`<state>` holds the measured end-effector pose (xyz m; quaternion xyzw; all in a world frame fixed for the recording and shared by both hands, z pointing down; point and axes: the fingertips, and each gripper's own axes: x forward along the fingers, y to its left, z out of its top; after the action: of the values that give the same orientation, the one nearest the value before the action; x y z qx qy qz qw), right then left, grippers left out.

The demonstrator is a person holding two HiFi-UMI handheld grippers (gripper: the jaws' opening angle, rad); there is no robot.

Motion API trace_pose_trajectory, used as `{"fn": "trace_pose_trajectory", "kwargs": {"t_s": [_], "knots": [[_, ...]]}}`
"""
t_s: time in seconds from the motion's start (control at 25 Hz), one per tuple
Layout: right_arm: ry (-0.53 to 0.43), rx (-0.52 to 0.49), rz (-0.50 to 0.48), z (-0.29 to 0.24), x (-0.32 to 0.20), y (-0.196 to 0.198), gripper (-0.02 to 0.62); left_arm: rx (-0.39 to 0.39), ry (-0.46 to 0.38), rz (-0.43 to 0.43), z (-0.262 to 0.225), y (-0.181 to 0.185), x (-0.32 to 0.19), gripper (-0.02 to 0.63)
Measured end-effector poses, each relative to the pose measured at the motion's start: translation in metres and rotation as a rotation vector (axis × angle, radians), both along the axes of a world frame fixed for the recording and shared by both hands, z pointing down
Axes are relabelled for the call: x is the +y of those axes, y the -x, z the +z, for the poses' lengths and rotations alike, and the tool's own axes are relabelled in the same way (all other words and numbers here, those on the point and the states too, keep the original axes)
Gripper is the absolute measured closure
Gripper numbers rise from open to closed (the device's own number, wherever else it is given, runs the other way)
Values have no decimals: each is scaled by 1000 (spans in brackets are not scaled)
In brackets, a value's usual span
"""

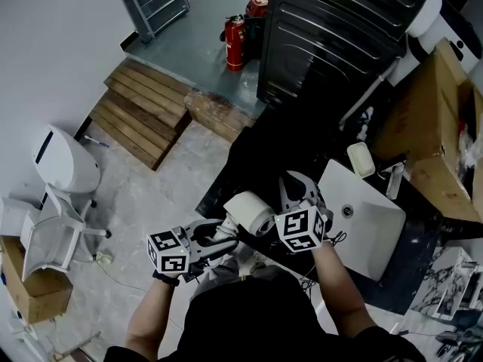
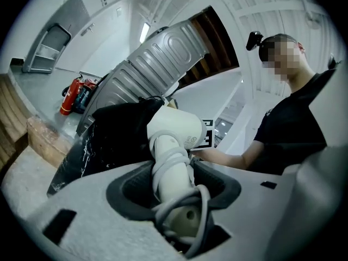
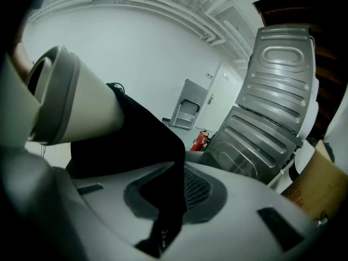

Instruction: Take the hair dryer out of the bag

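My left gripper is shut on the handle of the white hair dryer, whose grey cord is wound around that handle. The dryer's barrel stands above the jaws, outside the black bag and just in front of it. My right gripper is shut on a fold of the black bag, which hangs between its jaws. In the right gripper view the dryer's barrel fills the left side. The bag lies on the dark counter beyond both grippers.
A white sink basin sits right of the grippers, with a soap bar by it. Beyond are a dark ribbed metal cabinet, a red fire extinguisher, a wooden pallet and cardboard boxes.
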<state>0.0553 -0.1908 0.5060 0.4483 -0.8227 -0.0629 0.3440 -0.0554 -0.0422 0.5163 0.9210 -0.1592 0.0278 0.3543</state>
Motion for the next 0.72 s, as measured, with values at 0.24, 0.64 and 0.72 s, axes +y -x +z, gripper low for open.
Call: {"fn": "trace_pose_trajectory", "kwargs": {"t_s": [0.24, 0.64, 0.72], "knots": [[10, 5, 24, 5, 0, -2, 560, 42, -3, 29, -5, 12, 8, 370], [24, 54, 96, 17, -11, -21, 561, 60, -60, 30, -24, 20, 14, 370], [41, 60, 82, 20, -8, -18, 560, 39, -69, 3, -23, 26, 9, 370]]}}
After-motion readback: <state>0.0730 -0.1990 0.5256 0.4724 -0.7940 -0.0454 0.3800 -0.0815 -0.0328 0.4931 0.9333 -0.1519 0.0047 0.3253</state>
